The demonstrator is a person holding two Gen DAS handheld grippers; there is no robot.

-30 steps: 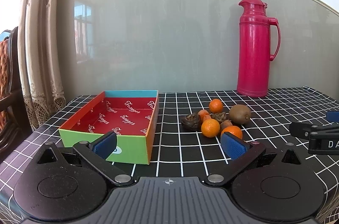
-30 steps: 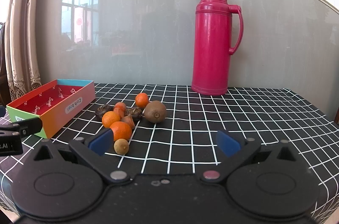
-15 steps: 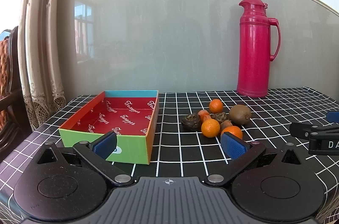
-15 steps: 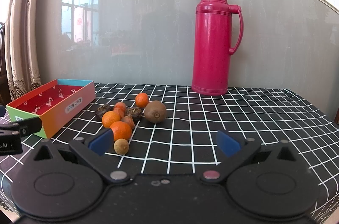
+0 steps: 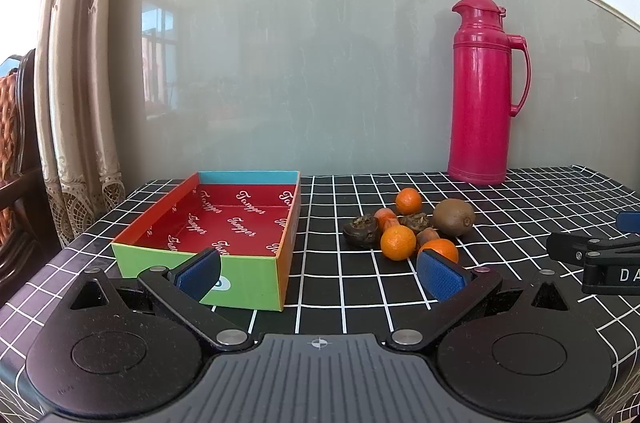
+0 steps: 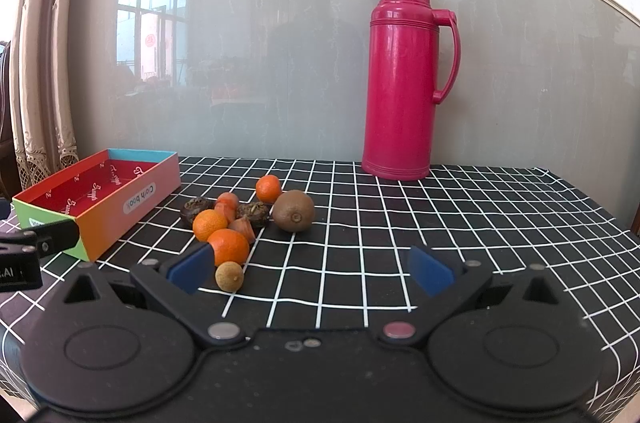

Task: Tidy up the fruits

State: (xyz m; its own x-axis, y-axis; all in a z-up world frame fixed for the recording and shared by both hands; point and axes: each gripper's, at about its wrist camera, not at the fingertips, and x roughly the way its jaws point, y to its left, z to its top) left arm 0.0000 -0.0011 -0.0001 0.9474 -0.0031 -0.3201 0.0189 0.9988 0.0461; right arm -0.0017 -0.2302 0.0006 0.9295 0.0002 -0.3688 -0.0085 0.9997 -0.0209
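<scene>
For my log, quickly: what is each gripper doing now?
Left gripper: open, holding nothing.
Right gripper: open, holding nothing.

Tablecloth (image 6: 460, 223): black cloth with a white grid, faint sheen, creased at the far right edge.
Box (image 5: 256, 275): printed cardboard, matt outside, red lettered lining inside.
Flask (image 6: 400, 83): glossy pink plastic, ribbed bands near shoulder and base.
Wall panel (image 5: 300, 63): smooth, polished, stone-like grey, mirroring a window.
Mandarins (image 6: 228, 246): bright orange, finely pitted peel with a soft shine.
Kiwi (image 6: 293, 211): dull brown, fuzzy skin.
Dark fruits (image 5: 361, 231): wrinkled, rough, matt brown.
Small round fruit (image 6: 229, 275): tan, dry-looking, matt rind.
Left gripper (image 5: 318, 273): matt black plastic, dusty, metal rivets; textured blue pads (image 5: 440, 273).
Curtain (image 5: 80, 103): beige cloth, lace-trimmed hem.
</scene>
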